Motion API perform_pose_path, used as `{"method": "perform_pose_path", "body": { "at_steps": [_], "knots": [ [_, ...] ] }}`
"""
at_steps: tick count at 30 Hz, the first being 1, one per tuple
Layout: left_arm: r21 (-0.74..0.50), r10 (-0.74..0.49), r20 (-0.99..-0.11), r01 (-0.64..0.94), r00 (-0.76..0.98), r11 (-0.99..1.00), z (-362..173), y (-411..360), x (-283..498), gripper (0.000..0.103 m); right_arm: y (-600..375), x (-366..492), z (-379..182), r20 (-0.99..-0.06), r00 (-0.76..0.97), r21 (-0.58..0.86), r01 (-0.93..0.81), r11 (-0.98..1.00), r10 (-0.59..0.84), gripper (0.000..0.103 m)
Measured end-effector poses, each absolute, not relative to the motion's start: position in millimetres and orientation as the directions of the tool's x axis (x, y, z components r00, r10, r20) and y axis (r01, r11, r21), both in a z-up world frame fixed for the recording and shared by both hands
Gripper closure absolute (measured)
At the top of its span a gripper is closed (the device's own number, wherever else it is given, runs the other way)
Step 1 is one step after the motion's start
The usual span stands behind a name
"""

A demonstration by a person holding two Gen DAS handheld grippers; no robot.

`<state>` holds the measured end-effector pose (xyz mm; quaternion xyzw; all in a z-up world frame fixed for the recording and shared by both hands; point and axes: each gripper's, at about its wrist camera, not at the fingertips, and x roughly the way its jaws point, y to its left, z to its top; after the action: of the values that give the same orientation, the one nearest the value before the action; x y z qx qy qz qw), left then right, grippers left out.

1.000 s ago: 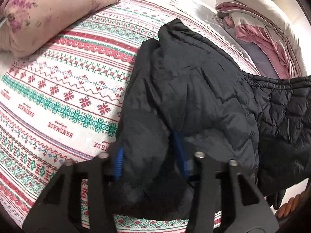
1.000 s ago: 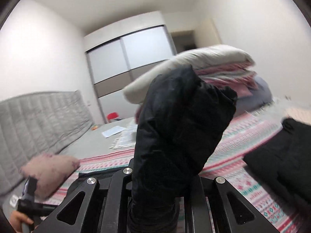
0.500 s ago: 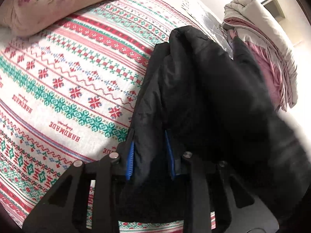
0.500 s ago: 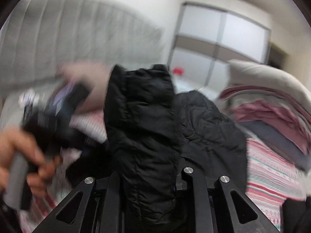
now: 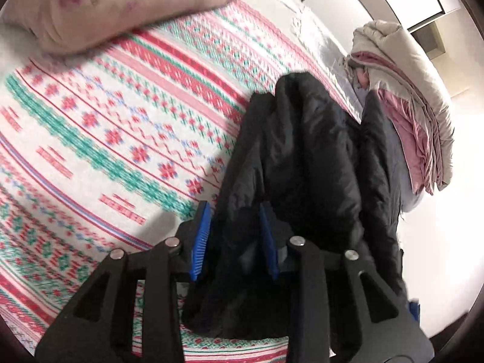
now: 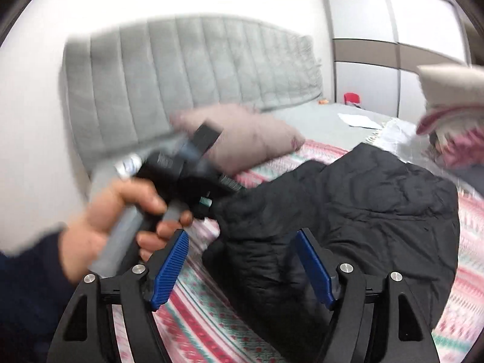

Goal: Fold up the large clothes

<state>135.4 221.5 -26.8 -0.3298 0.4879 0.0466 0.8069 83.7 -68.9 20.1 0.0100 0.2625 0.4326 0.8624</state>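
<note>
Black jacket [image 5: 305, 163] clamped in left gripper [image 5: 236, 236] jaws; right gripper [image 6: 242, 269] jaws spread apart, level.

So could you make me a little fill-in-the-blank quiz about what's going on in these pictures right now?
1. The left gripper has its jaws closed on the black ____.
2. The right gripper has its jaws ____, with nothing pinched between them.
3. The jacket lies on a patterned blanket striped in red, white and ____.
4. The pillow at the head of the bed is ____ in colour.

Missing words: jacket; open; green; pink
</note>
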Motion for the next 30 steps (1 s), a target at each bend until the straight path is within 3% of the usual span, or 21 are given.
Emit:
{"method": "perform_pose_path", "body": {
  "at_steps": [4,7,12,19,25,30],
  "knots": [
    [-0.512,-0.231,-0.779,-0.380,0.583,0.771,-10.3,229.1,126.5,0.058,-118.4,117.3,10.5,-0.430,0.540,0.422,-0.588,0.690,0.723,0.028],
    [-0.546,-0.220,-0.728,-0.355,0.649,0.759,7.4,230.9,117.5,0.044,-149.3,145.9,-6.2,-0.469,0.567,0.527,-0.436,0.729,0.678,0.028],
    [-0.564,-0.257,-0.667,-0.248,0.699,0.788,27.6,206.2,120.2,0.030,-124.8,165.2,-35.6,-0.603,0.519,0.450,-0.405,0.796,0.606,0.028],
    [-0.373,-0.144,-0.718,-0.202,0.681,0.906,31.4,162.0,131.5,0.030,-63.8,162.5,-55.9,-0.682,0.481,0.305,-0.497,0.812,0.551,0.026],
    [-0.181,-0.019,-0.764,-0.187,0.644,0.966,21.0,141.1,140.9,0.041,-30.6,158.5,-69.5,-0.721,0.442,0.259,-0.543,0.799,0.534,0.026],
    [-0.091,0.060,-0.808,-0.224,0.586,0.970,-4.2,140.3,158.1,0.072,-22.4,168.5,-74.3,-0.738,0.429,0.251,-0.543,0.802,0.521,0.026]
  ]
}}
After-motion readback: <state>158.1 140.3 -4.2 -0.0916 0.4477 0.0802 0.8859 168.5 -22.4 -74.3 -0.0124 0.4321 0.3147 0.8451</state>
